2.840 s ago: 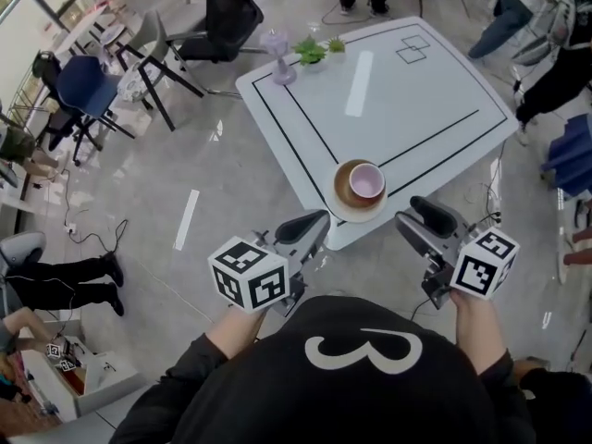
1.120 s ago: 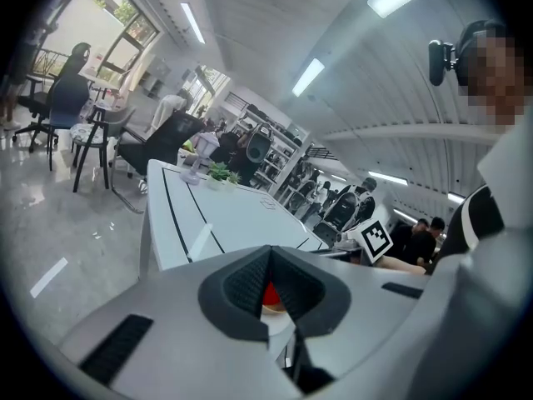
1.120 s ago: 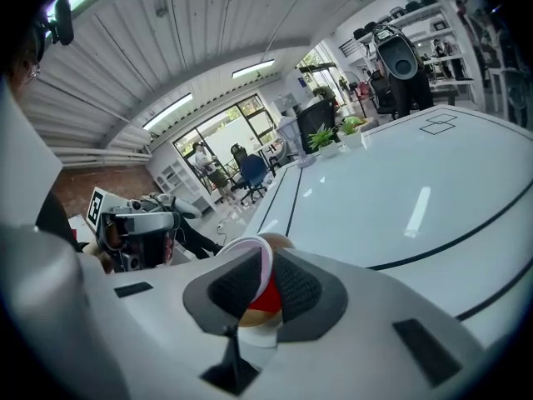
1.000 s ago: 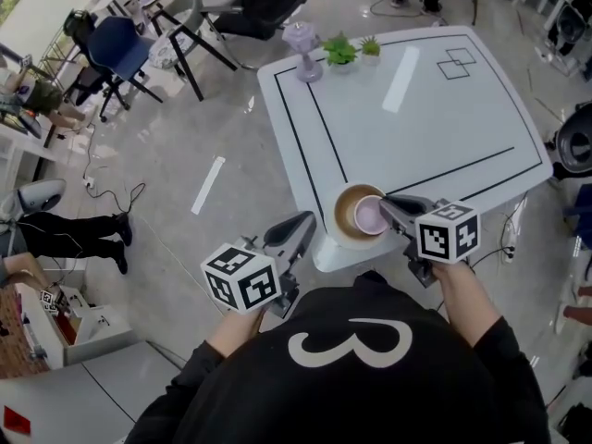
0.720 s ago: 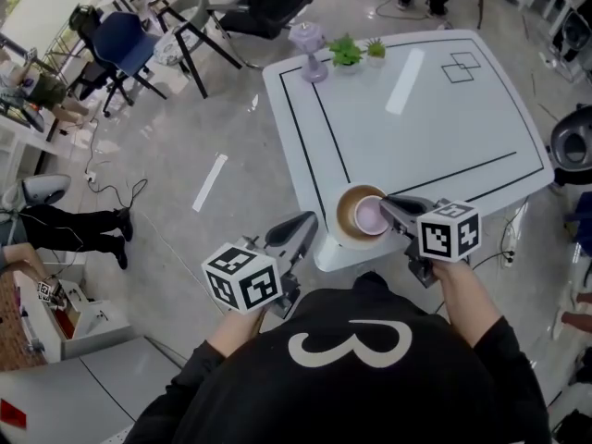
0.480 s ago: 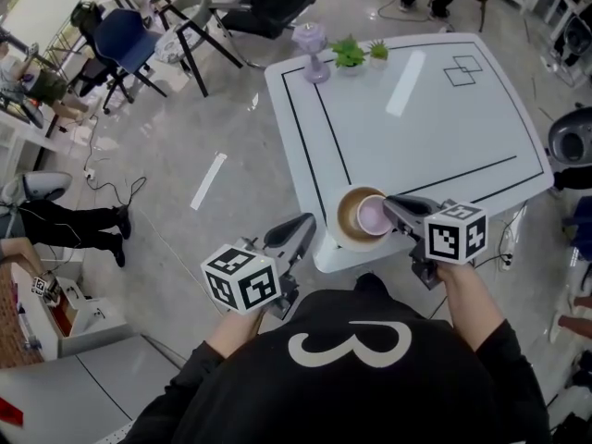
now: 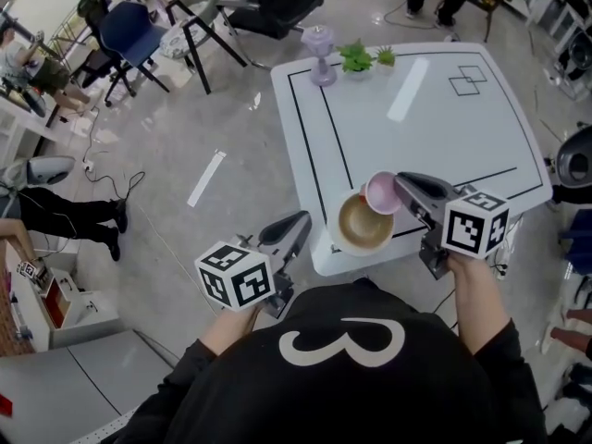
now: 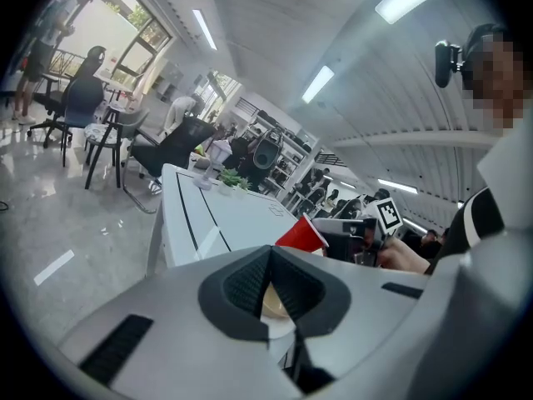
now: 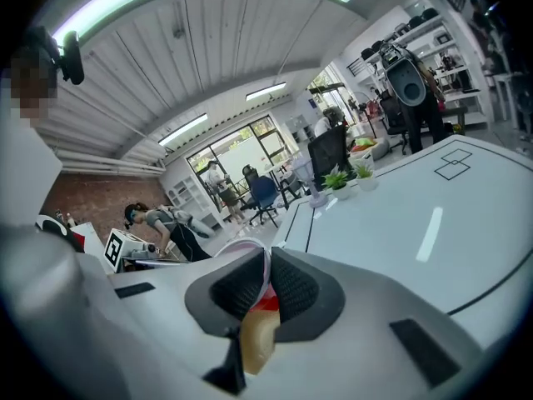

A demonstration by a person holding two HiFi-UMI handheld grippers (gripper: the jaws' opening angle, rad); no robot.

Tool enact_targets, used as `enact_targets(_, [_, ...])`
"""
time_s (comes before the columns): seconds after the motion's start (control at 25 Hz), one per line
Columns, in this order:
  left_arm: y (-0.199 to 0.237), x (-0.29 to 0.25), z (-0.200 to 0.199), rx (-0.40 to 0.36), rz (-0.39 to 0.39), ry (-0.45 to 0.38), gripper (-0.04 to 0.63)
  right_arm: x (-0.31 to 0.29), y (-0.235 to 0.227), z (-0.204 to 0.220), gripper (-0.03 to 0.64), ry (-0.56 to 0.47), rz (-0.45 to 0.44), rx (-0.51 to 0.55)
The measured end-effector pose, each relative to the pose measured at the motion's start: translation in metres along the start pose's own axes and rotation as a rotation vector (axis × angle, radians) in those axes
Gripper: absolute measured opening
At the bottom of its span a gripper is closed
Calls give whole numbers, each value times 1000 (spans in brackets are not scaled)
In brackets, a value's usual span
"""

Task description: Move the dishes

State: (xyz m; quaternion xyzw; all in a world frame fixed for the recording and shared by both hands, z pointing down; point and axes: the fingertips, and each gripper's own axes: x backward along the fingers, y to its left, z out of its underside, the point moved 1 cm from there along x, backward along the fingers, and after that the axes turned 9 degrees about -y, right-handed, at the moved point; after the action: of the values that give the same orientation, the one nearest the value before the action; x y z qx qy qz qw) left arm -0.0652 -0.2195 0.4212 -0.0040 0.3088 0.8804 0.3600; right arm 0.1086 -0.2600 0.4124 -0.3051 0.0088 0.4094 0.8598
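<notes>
Seemingly just begun. Head view: pink cup (image 7: pixel 381 192) pinched by the right gripper (image 7: pixel 402 188), tilted at one o'clock of the brown saucer (image 7: pixel 361 222), which waits untouched at the white table's (image 7: pixel 435 118) six o'clock edge. Left gripper view: left gripper (image 8: pixel 268 261) closed, empty, saucer mostly hidden behind. Right gripper view: jaws clamped on the thin rim, cup's body cut off.

Jaws of left gripper (image 7: pixel 294 222) together; jaws of right gripper (image 7: pixel 403 183) clamped
</notes>
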Motion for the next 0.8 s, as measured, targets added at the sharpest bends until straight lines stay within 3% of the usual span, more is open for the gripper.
enact_targets(0.32, [10, 6, -13, -1, -35, -43, 3, -25, -30, -23, 37, -25, 60, 33])
enact_targets(0.8, [18, 17, -20, -2, -99, -59, 3, -60, -89, -2, 37, 30, 177, -10])
